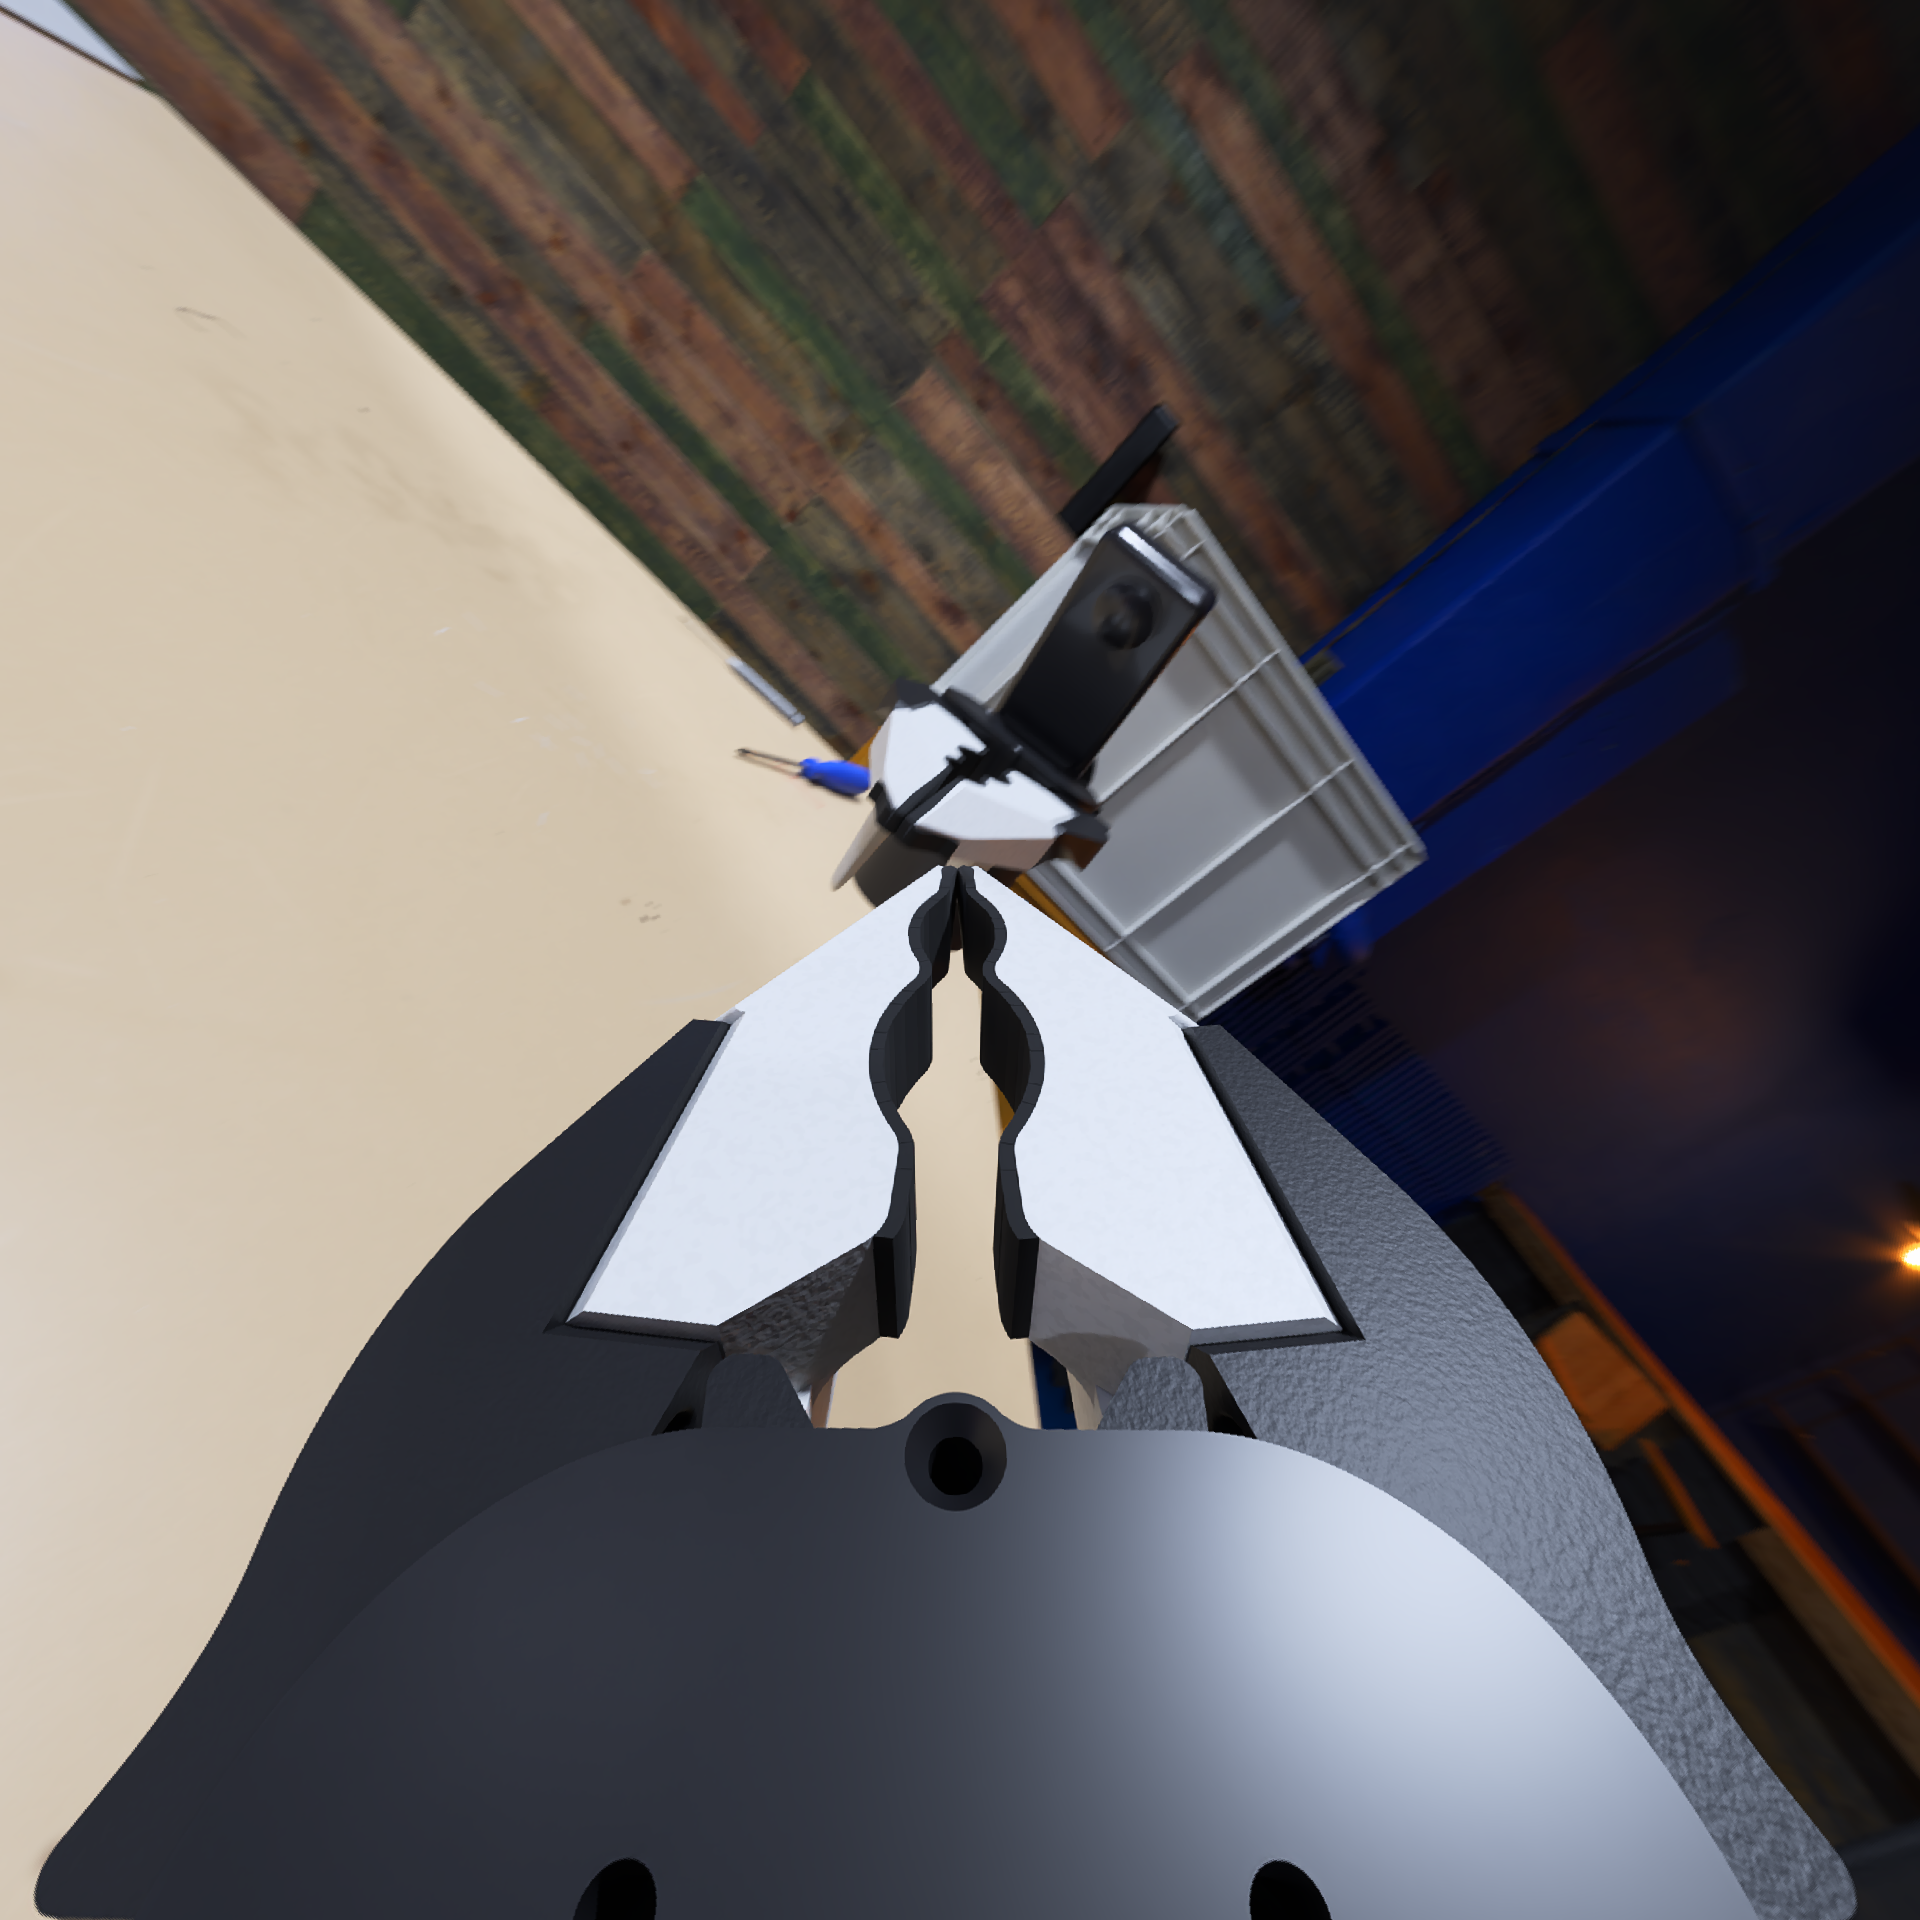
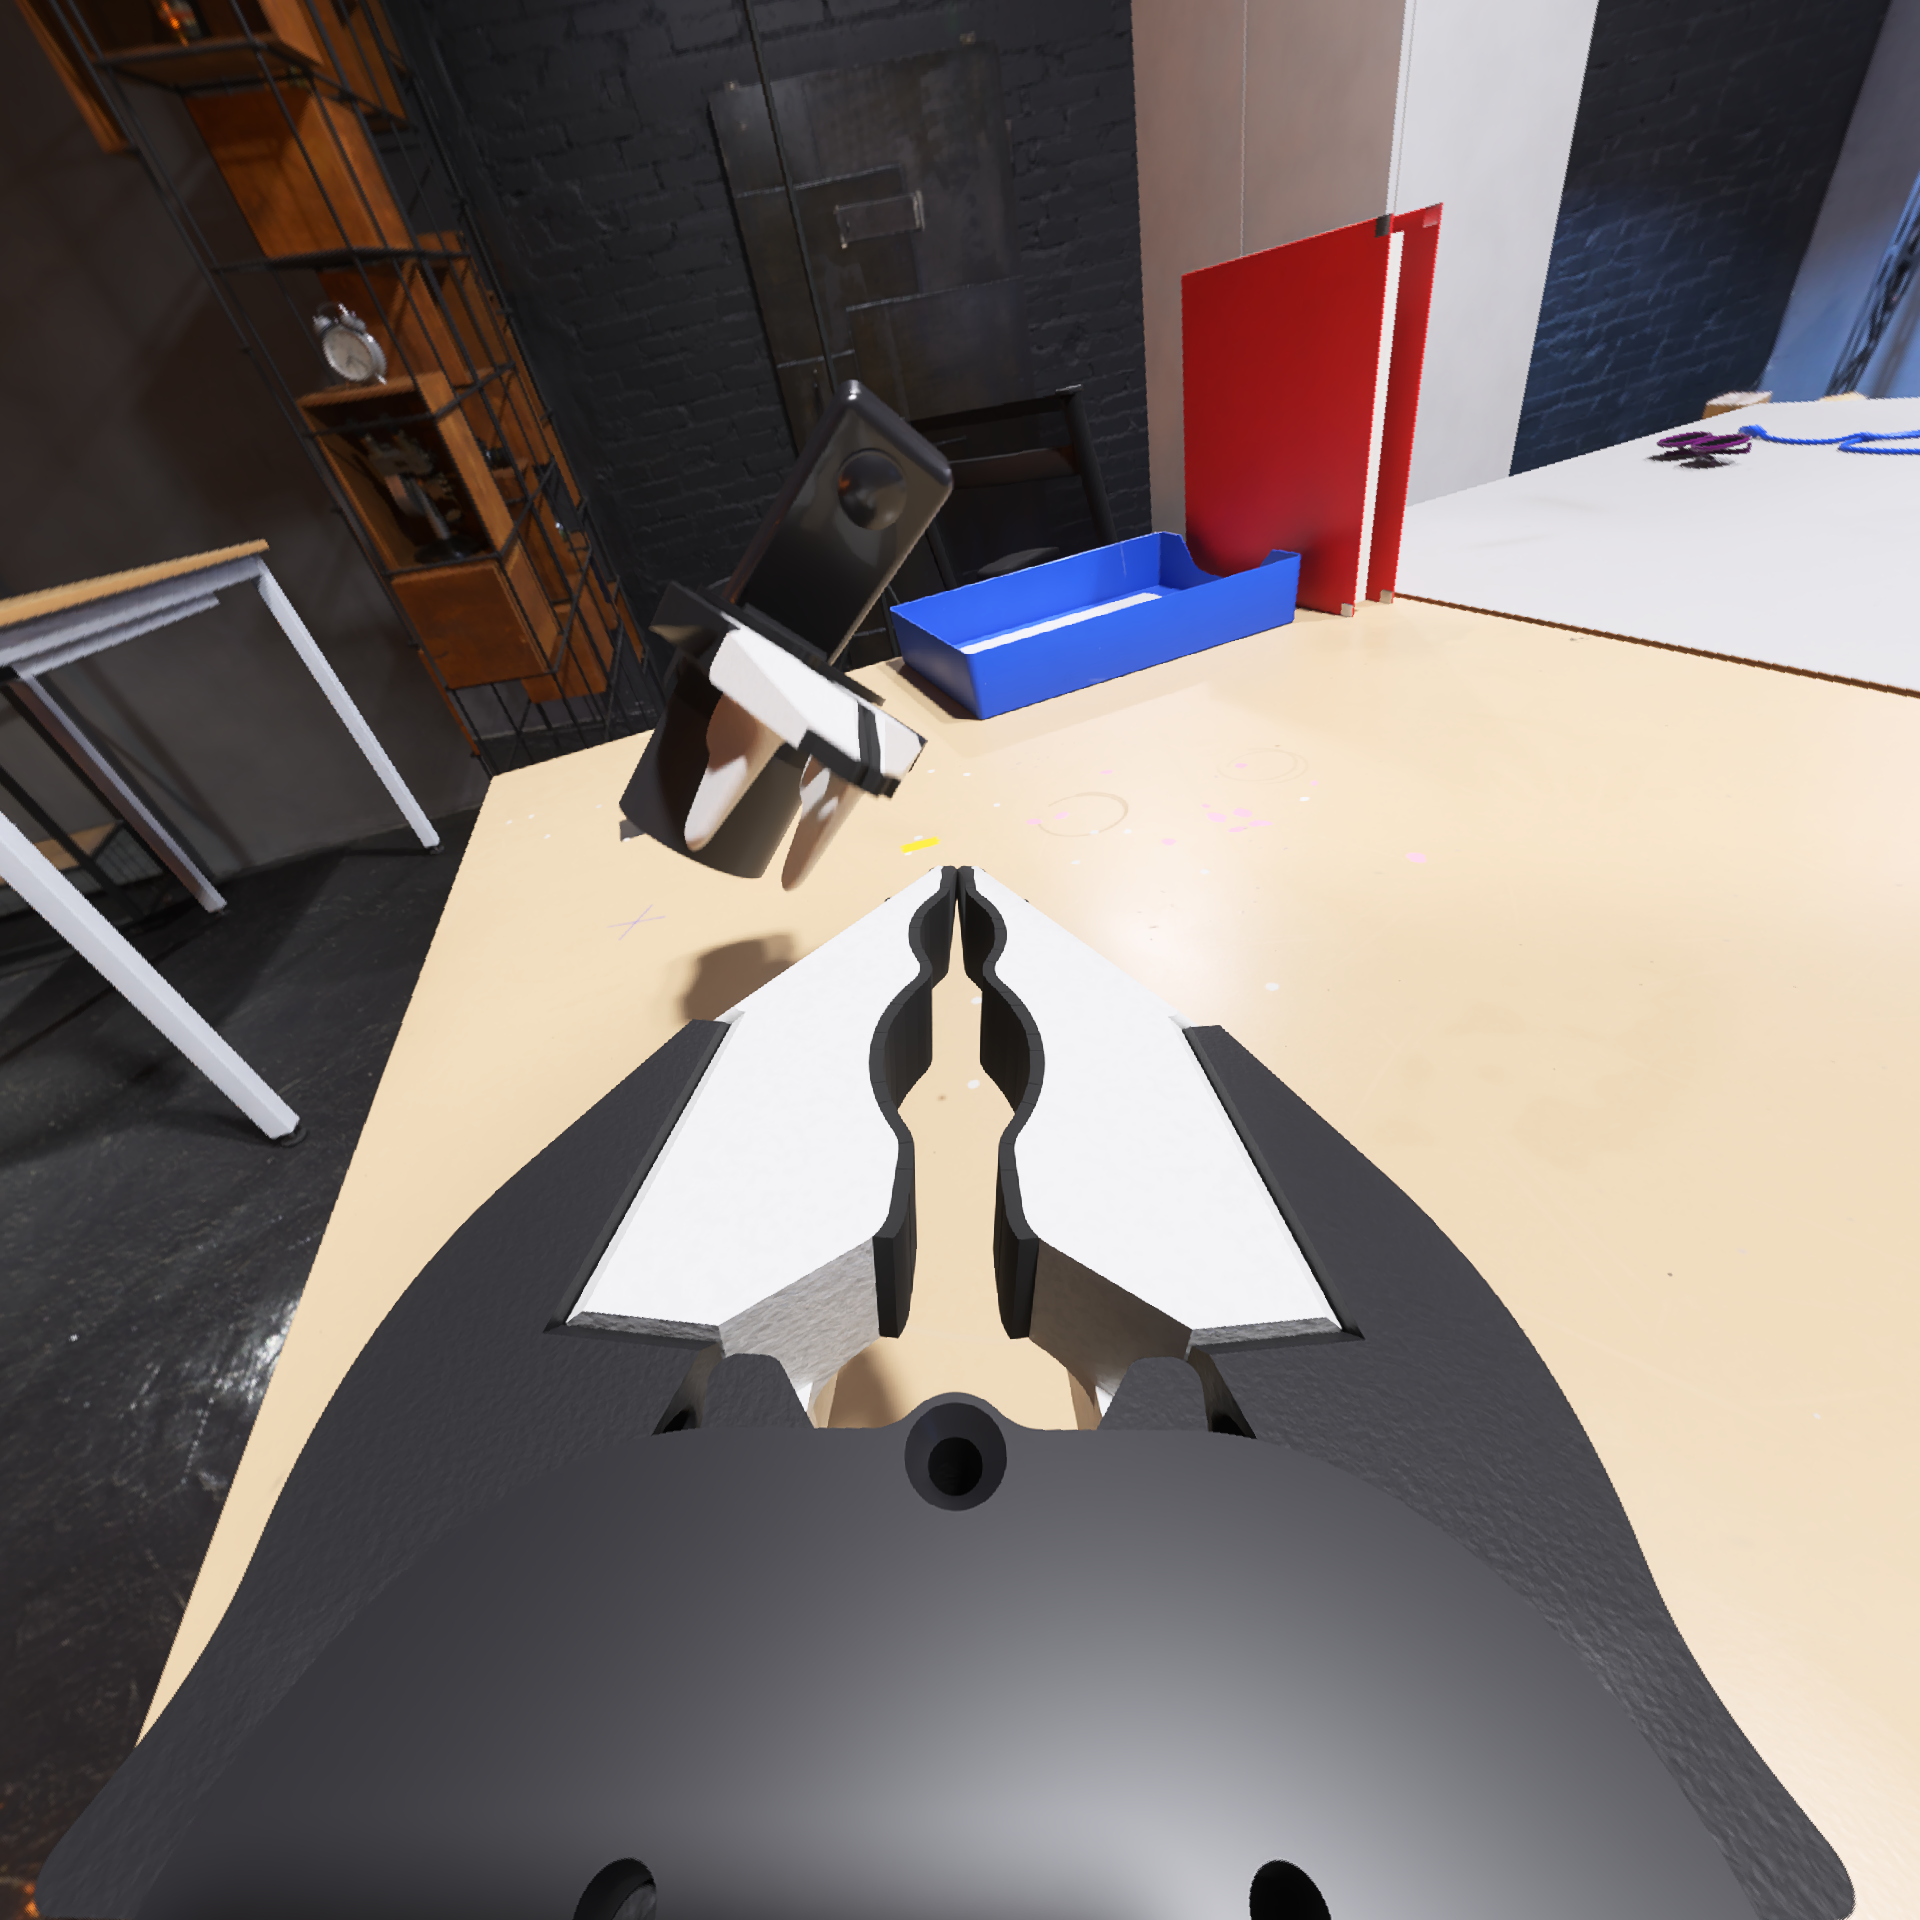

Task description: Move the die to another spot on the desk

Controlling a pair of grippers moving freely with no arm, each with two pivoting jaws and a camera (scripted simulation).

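Note:
I see no die in either view. My left gripper (image 1: 956, 878) is shut with nothing between its fingertips, and it is tilted over the beige desk (image 1: 312, 727). My right gripper (image 2: 956, 878) is also shut and empty, above the desk (image 2: 1455, 1039). Each gripper shows in the other's view: the right one (image 1: 977, 790) just beyond the left fingertips, the left one (image 2: 769, 748) hovering ahead and to the left. A small yellow piece (image 2: 920, 845) lies on the desk just past the right fingertips; I cannot tell what it is.
A blue-handled screwdriver (image 1: 831, 774) and a white crate (image 1: 1226, 769) lie beyond the left gripper. A blue tray (image 2: 1091, 623) and a red board (image 2: 1299, 416) stand at the desk's far edge. A white surface (image 2: 1662, 540) with a purple object (image 2: 1704, 445) and blue cord (image 2: 1849, 438) adjoins on the right.

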